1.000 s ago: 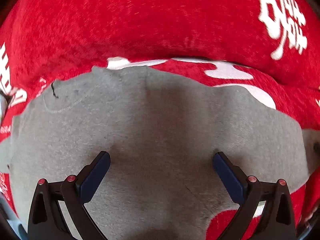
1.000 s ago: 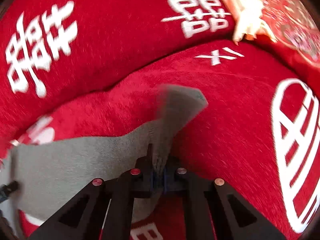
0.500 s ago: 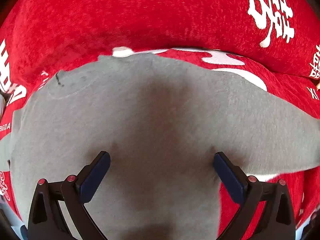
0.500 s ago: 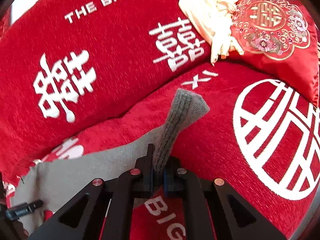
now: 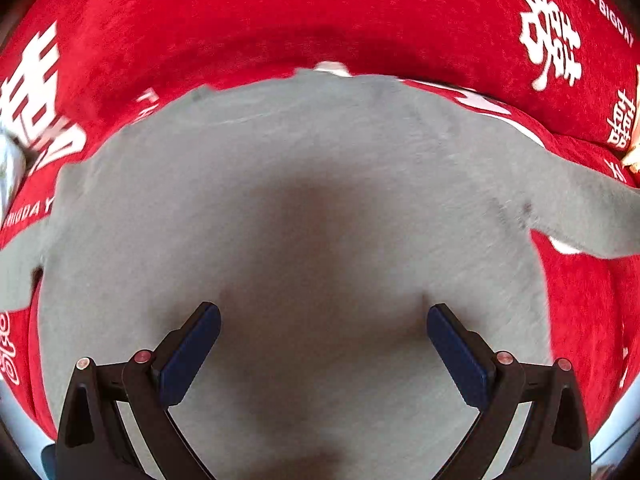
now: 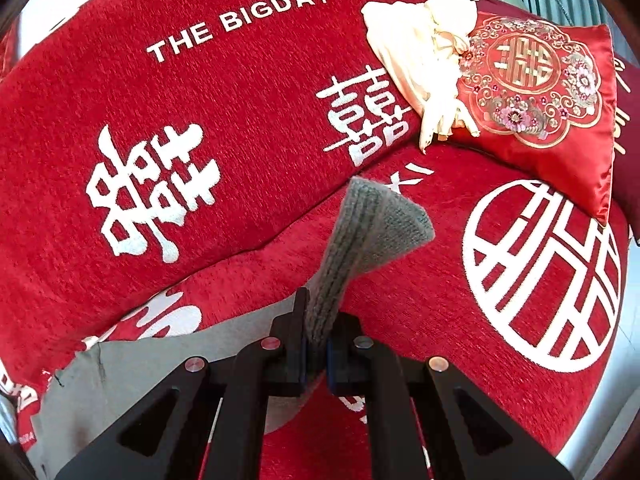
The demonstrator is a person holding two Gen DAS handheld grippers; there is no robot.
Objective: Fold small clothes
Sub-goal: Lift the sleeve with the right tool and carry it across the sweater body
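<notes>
A small grey knitted sweater (image 5: 304,184) lies spread flat on a red sofa seat. My left gripper (image 5: 323,316) hovers over the sweater's body, jaws wide open with nothing between the blue pads. One sleeve (image 5: 580,216) stretches off to the right in the left wrist view. My right gripper (image 6: 316,344) is shut on that sleeve's ribbed cuff (image 6: 372,224), which stands up lifted above the seat. The sweater's body (image 6: 132,384) shows at the lower left of the right wrist view.
The red sofa cover (image 6: 200,128) bears white characters and "THE BIGDAY". An embroidered red cushion (image 6: 536,92) with a cream cloth (image 6: 416,64) draped beside it rests against the backrest at the right. The sofa's front edge (image 6: 600,420) runs along the lower right.
My right gripper has risen with the cuff, lifting the sleeve off the seat. My left gripper has slid across the sweater, still open; more of the body and stretched sleeve now shows.
</notes>
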